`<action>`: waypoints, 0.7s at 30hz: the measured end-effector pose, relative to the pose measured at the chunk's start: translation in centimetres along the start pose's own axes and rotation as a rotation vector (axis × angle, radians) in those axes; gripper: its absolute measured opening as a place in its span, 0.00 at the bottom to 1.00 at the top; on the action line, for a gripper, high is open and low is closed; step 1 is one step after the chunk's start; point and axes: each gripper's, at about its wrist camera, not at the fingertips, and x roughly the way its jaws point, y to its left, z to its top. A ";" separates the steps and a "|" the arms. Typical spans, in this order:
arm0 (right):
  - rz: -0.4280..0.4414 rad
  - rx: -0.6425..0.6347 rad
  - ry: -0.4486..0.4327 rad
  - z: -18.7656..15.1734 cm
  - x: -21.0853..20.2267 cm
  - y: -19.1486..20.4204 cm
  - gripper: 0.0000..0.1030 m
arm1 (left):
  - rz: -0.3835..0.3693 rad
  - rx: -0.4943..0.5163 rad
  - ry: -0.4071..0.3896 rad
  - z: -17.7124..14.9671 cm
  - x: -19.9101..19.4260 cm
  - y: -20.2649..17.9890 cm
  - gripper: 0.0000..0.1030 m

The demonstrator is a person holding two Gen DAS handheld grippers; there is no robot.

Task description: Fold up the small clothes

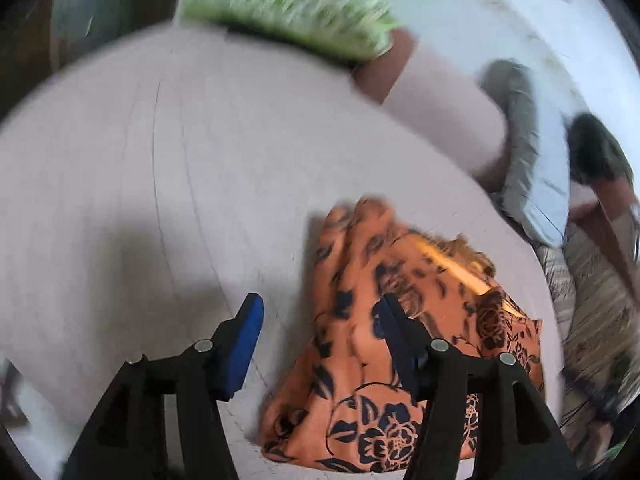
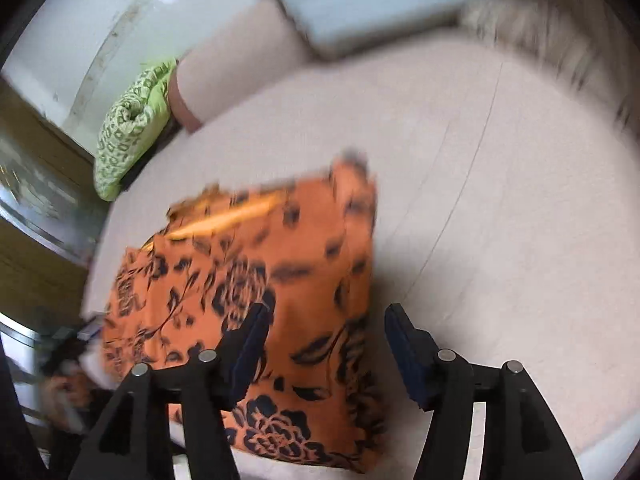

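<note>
i see the orange floral garment (image 1: 384,360) lying folded on the pale bed (image 1: 140,200), a little rumpled. my left tongs (image 1: 318,344) are spread with nothing pinched, above the garment's left edge. my right tongs (image 2: 326,350) are spread and empty too, over its right edge. a green patterned cloth (image 2: 128,128) sits at the bed's far edge, well apart.

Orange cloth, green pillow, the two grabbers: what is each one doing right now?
Orange cloth: lying bunched on the bed, not held.
Green pillow: lying at the bed's edge.
Left gripper: open, empty.
Right gripper: open, empty.
</note>
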 end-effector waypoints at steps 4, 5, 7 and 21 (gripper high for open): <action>0.098 -0.156 0.018 2.1 -1.0 5.3 0.63 | -0.065 0.221 0.037 -1.5 0.3 -5.0 0.60; 0.098 -0.216 0.045 2.4 -0.2 7.1 0.63 | -0.078 0.280 0.050 -1.8 1.1 -6.3 0.60; 0.031 -0.345 0.062 3.0 2.0 10.2 0.63 | -0.063 0.383 0.095 -1.7 3.6 -8.7 0.60; -0.140 -0.188 0.122 6.8 7.9 -0.2 0.59 | 0.105 0.435 0.232 4.2 13.4 -6.7 0.38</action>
